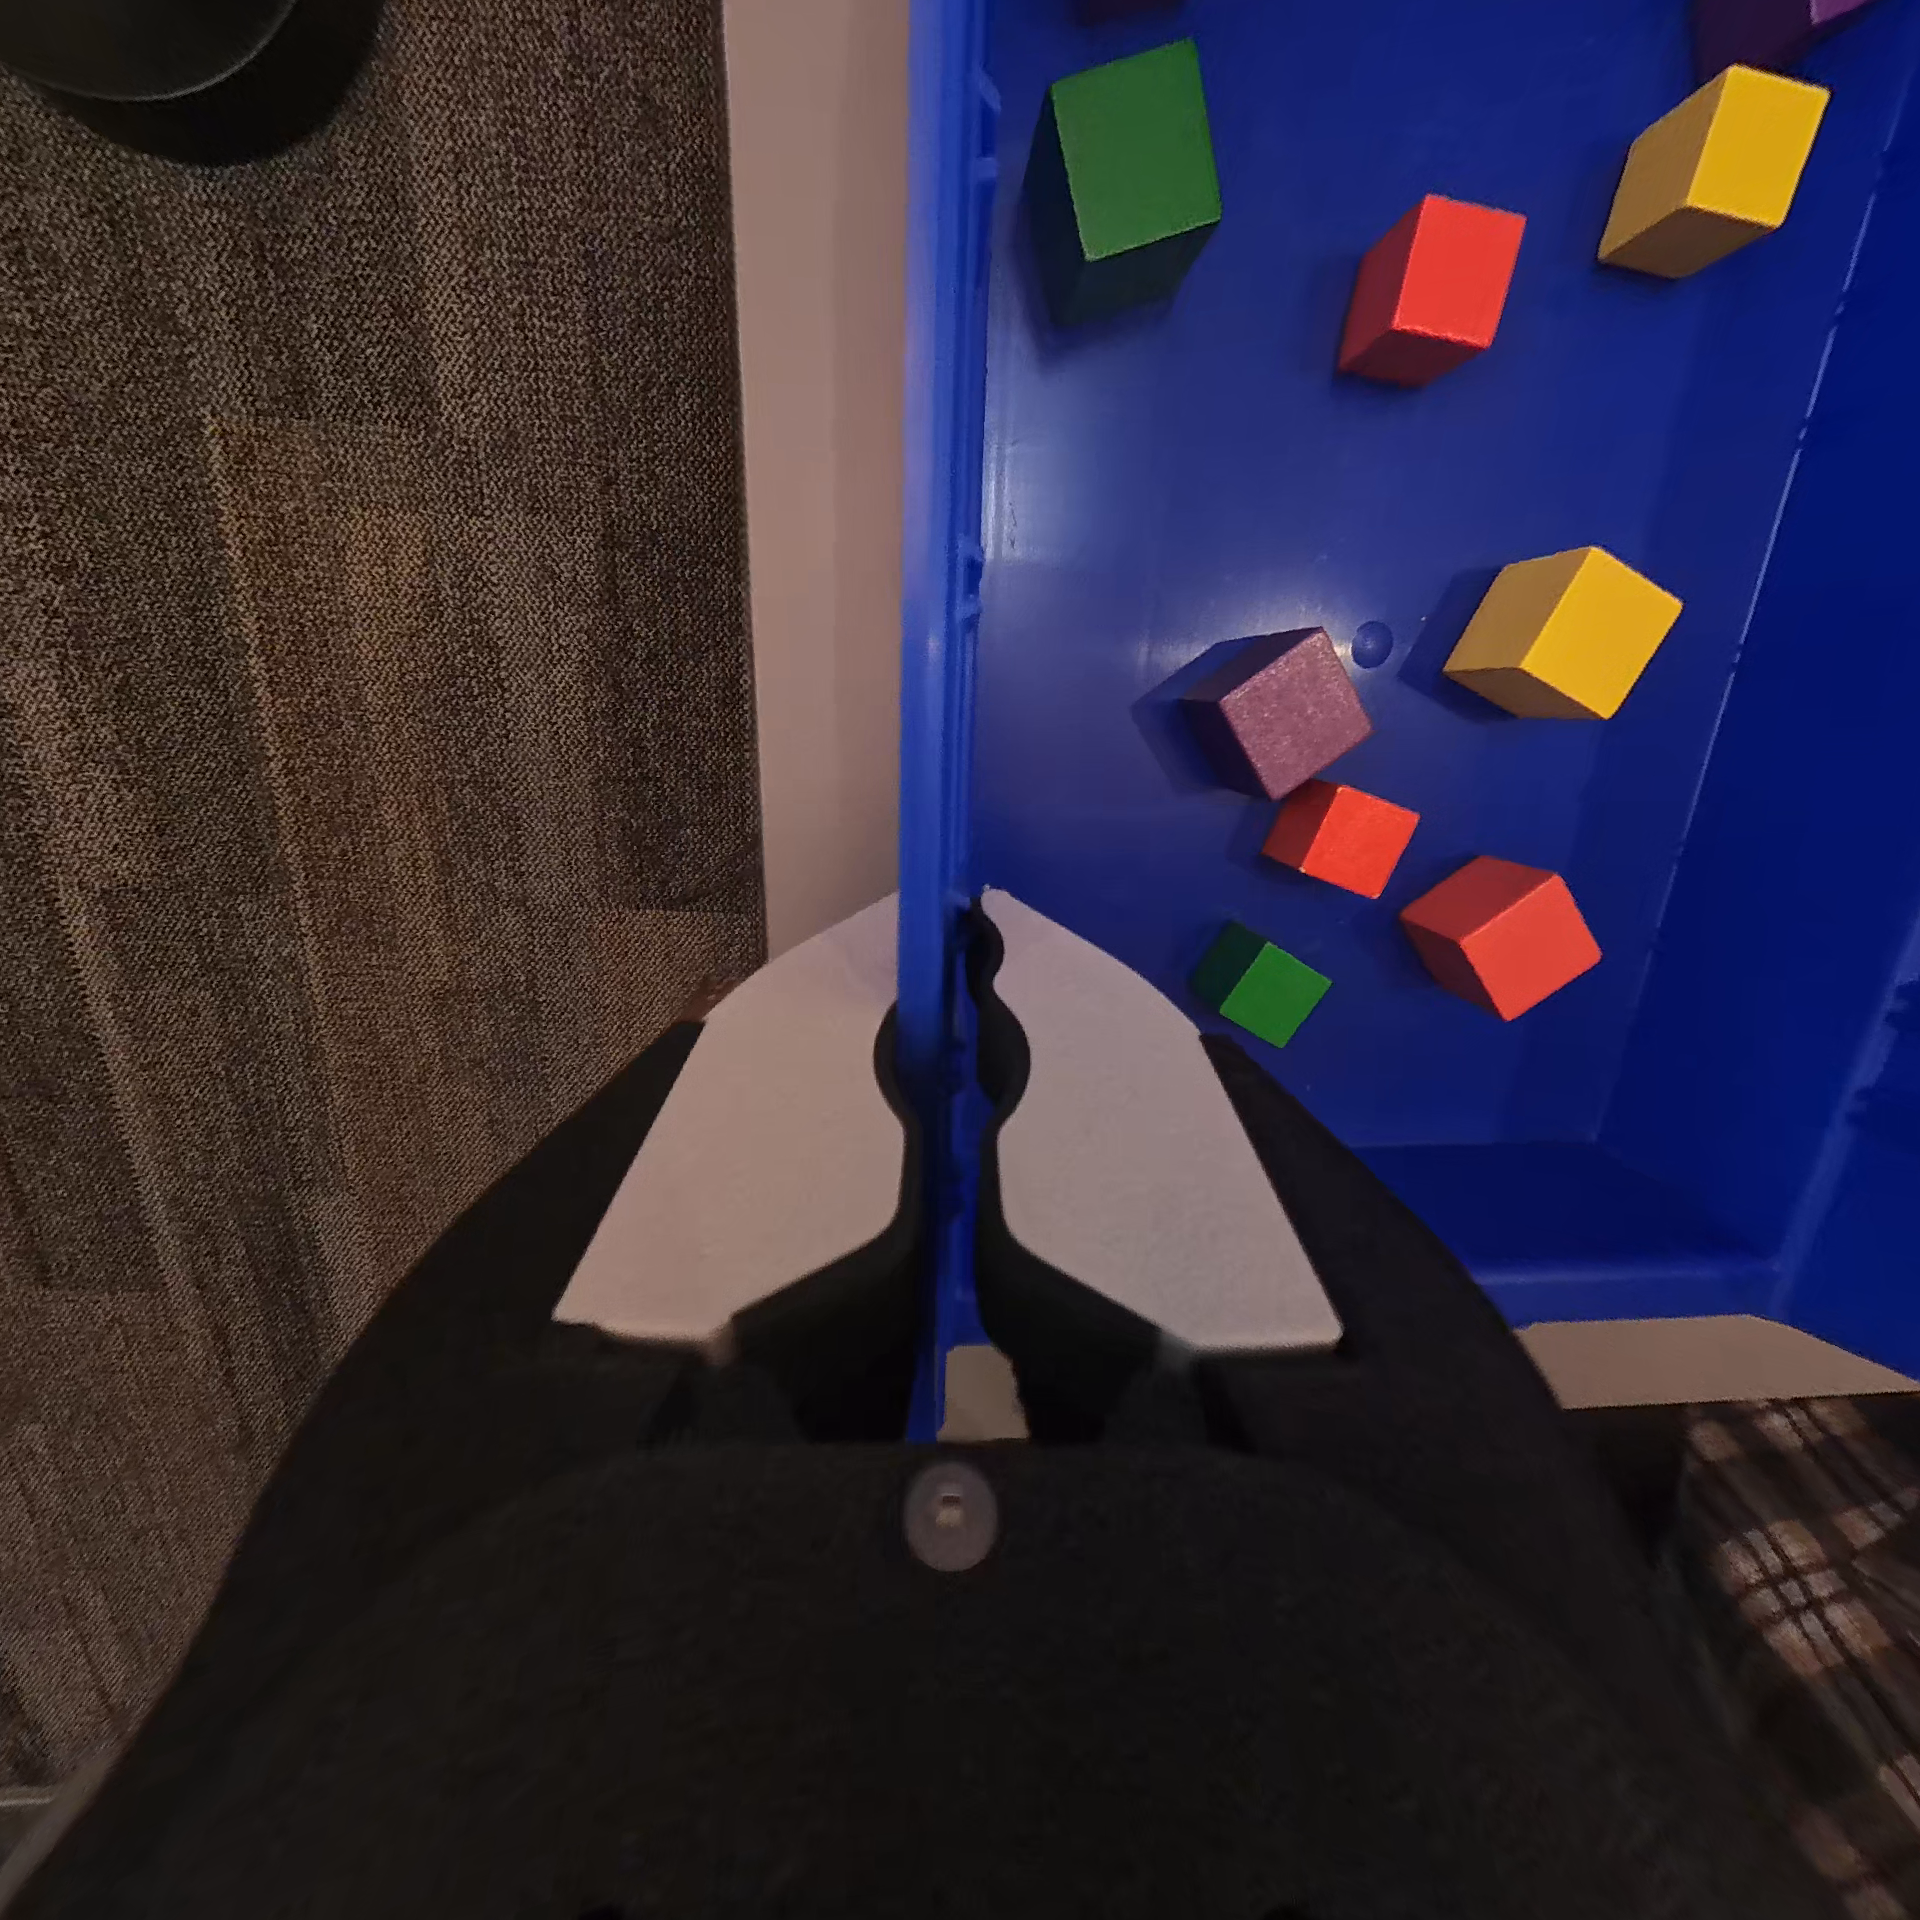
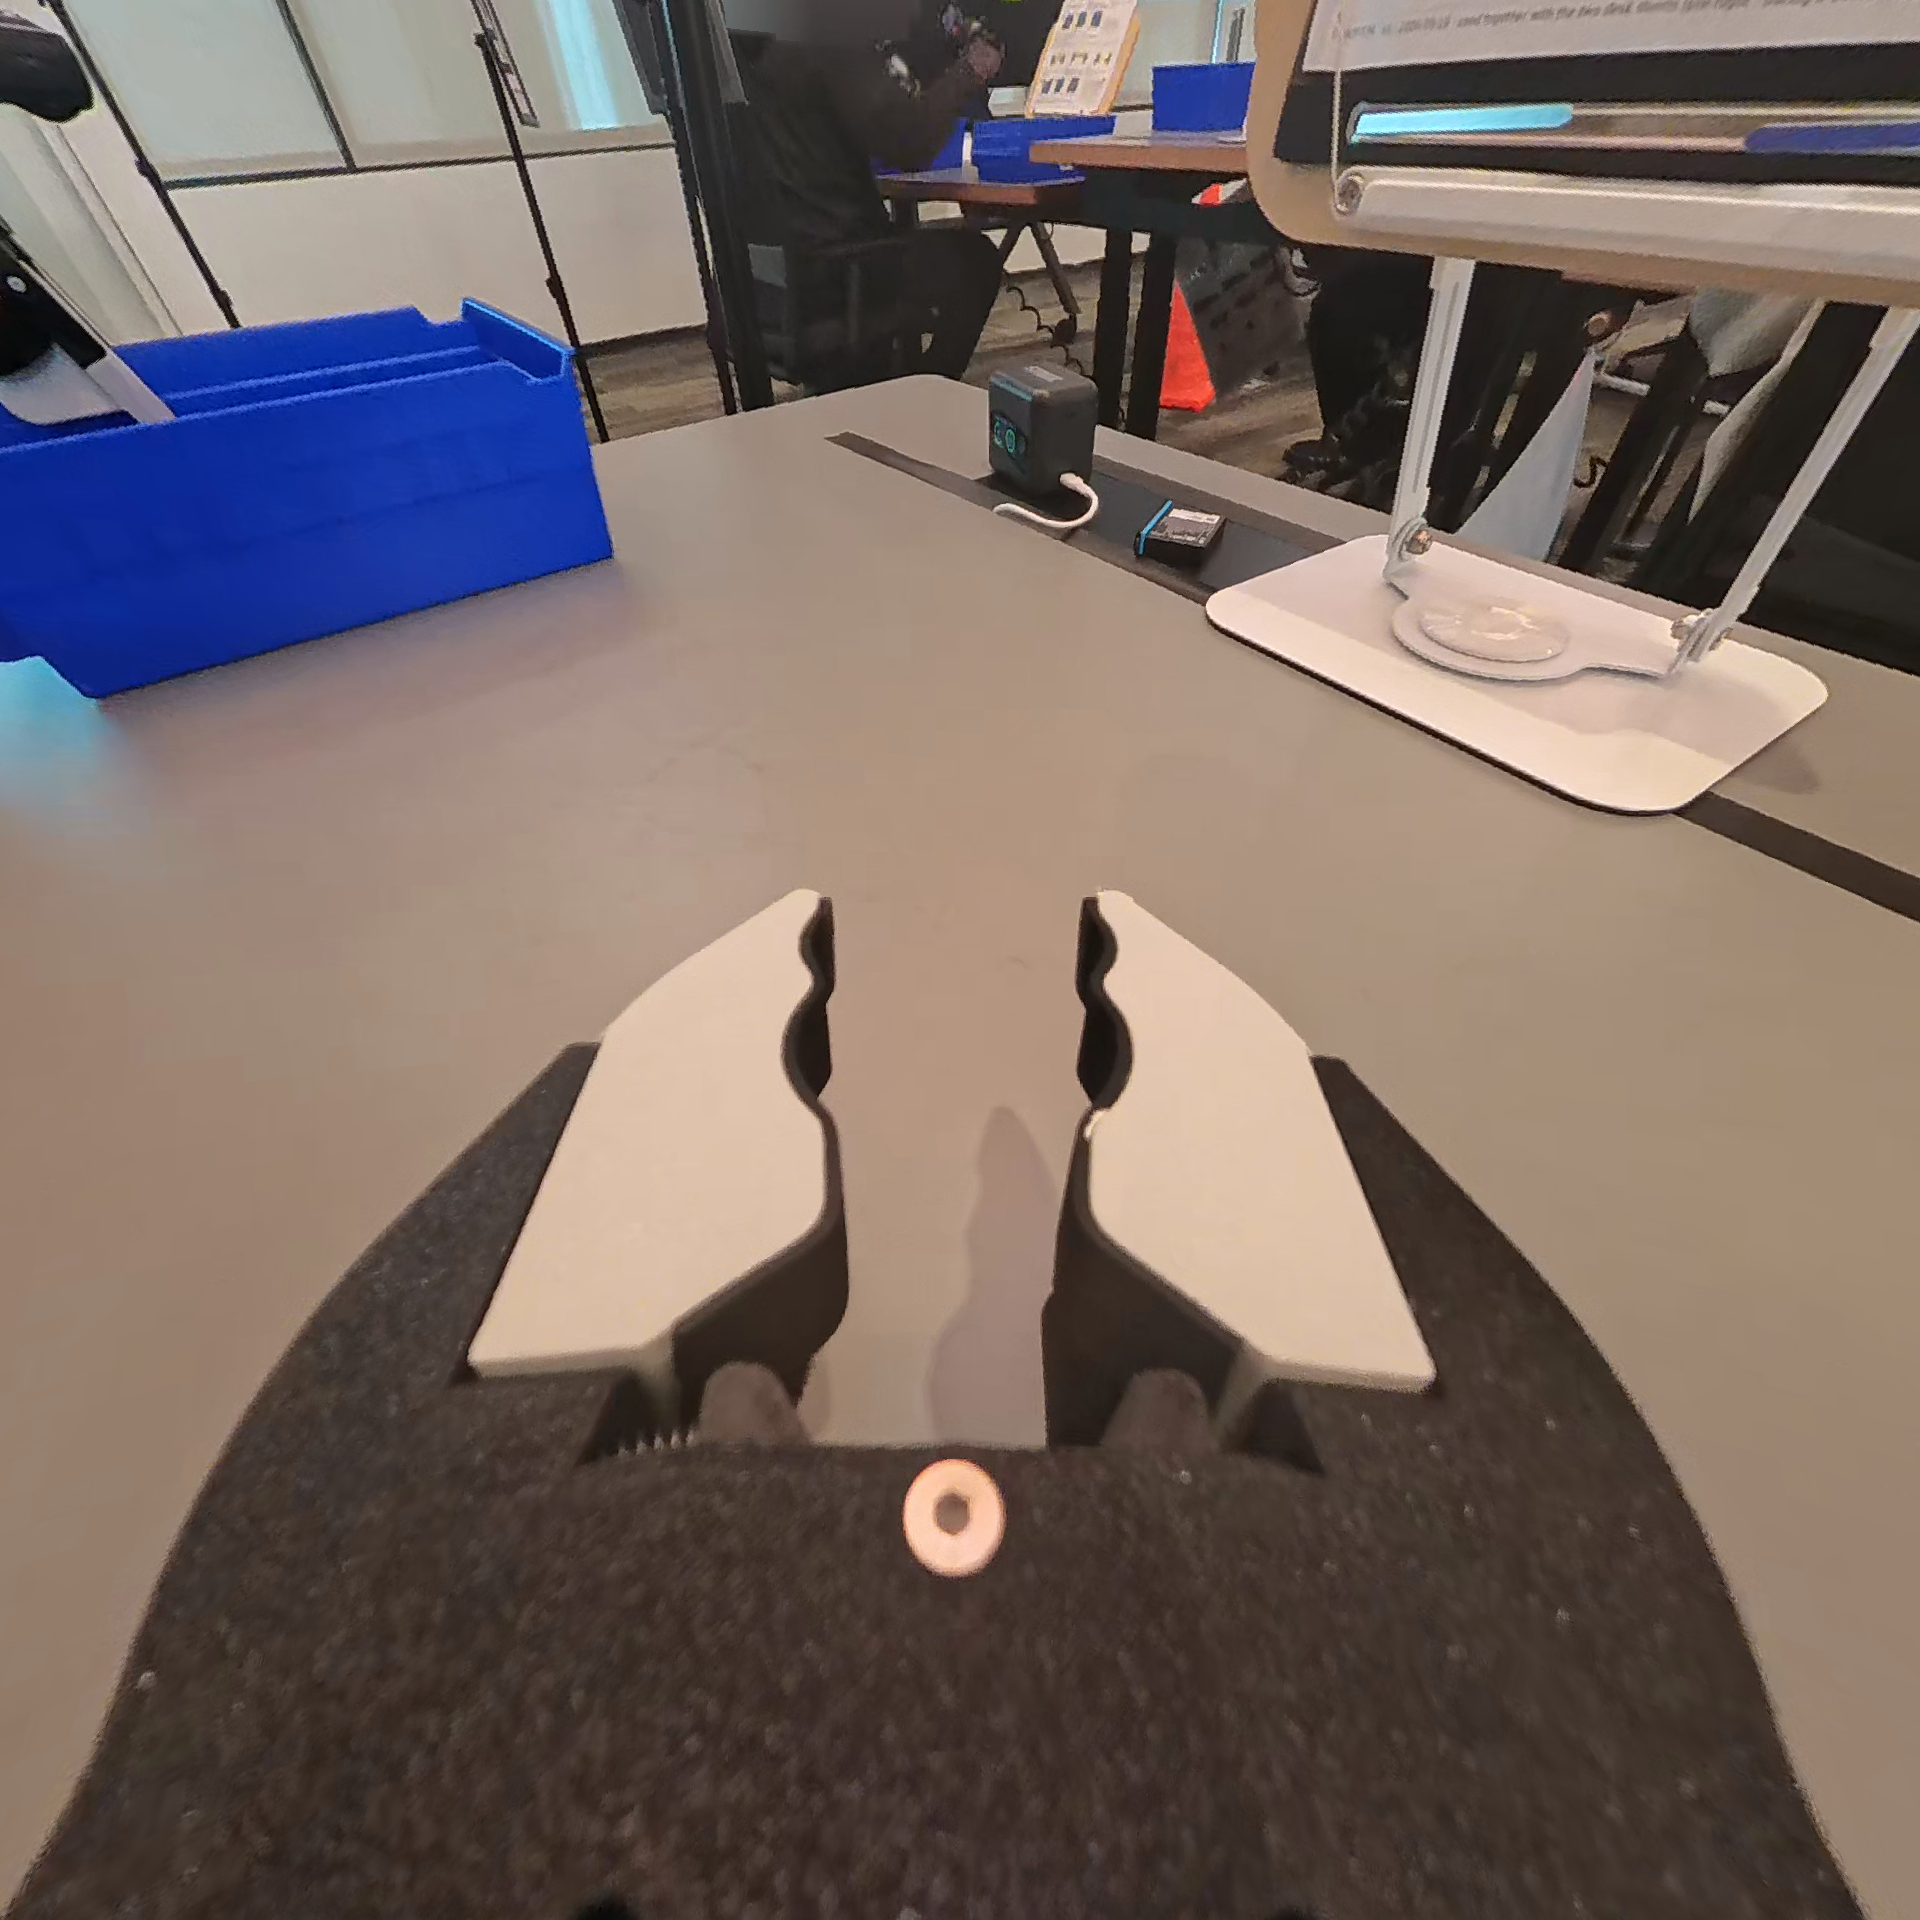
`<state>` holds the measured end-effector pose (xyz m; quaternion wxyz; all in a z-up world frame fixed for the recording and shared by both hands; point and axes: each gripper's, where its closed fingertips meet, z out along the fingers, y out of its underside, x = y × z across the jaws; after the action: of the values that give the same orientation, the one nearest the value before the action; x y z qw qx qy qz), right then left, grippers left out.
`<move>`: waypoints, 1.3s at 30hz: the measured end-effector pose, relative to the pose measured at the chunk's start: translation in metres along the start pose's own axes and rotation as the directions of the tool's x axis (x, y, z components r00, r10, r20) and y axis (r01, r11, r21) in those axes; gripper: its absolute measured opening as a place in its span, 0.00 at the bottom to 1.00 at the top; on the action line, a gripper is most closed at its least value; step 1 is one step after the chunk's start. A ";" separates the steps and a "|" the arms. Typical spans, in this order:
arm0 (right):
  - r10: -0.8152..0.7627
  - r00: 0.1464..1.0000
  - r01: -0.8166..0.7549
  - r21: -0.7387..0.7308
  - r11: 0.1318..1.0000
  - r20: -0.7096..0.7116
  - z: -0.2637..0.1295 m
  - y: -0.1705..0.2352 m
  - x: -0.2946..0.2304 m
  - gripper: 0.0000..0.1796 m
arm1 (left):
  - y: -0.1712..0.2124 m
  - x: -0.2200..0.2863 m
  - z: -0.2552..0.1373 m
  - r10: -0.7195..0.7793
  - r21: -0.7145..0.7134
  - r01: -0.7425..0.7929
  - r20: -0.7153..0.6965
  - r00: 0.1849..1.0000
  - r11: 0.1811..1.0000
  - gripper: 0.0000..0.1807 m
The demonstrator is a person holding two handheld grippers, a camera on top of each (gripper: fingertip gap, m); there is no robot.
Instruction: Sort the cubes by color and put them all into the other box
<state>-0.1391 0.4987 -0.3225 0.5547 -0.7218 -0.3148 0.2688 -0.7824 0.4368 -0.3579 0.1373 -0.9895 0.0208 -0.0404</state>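
Cut-off cubes and a half-seen box

Purple cubes (image 1: 1756, 26) are clipped by the top edge of the left wrist view; in the right wrist view the blue box (image 2: 312, 499) runs off the left edge, its contents hidden behind its wall.

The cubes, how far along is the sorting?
Nothing sorted yet: red, yellow, green and purple cubes lie mixed in the blue box. In hand: the left hand-held gripper clamps its wall; the right hand-held gripper is open, empty. Left: everything.

I see a blue box (image 1: 1195, 520) with red (image 1: 1439, 286), yellow (image 1: 1569, 634), green (image 1: 1132, 156), purple cubes (image 1: 1288, 712); grey table (image 2: 831, 748); brown speckled carpet (image 1: 364, 623).
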 end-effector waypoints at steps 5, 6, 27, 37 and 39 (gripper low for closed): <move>0.018 1.000 -0.018 -0.005 1.000 -0.008 0.001 0.003 0.005 0.25 | -0.001 -0.006 0.000 -0.024 0.007 0.024 0.005 1.000 1.000 0.03; 0.022 1.000 -0.022 -0.007 1.000 -0.008 0.001 0.004 0.005 0.25 | -0.001 -0.007 0.000 -0.026 0.008 0.026 0.007 1.000 1.000 0.03; 0.022 1.000 -0.021 -0.032 0.999 0.012 0.004 0.009 0.001 0.25 | -0.003 -0.015 0.000 -0.065 0.007 0.064 0.015 0.998 0.998 0.03; 0.000 1.000 0.000 -0.004 1.000 0.031 0.001 0.001 -0.004 0.27 | -0.017 -0.025 -0.019 -0.001 0.120 -0.011 0.103 0.995 0.993 0.12; -0.005 0.999 0.005 0.009 1.000 0.035 0.000 -0.001 -0.004 0.28 | -0.035 -0.027 -0.044 0.033 0.241 -0.070 0.153 0.988 0.968 0.21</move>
<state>-0.1421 0.4955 -0.3211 0.5528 -0.7138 -0.3249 0.2814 -0.8120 0.4604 -0.3080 0.2609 -0.9643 0.0311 0.0343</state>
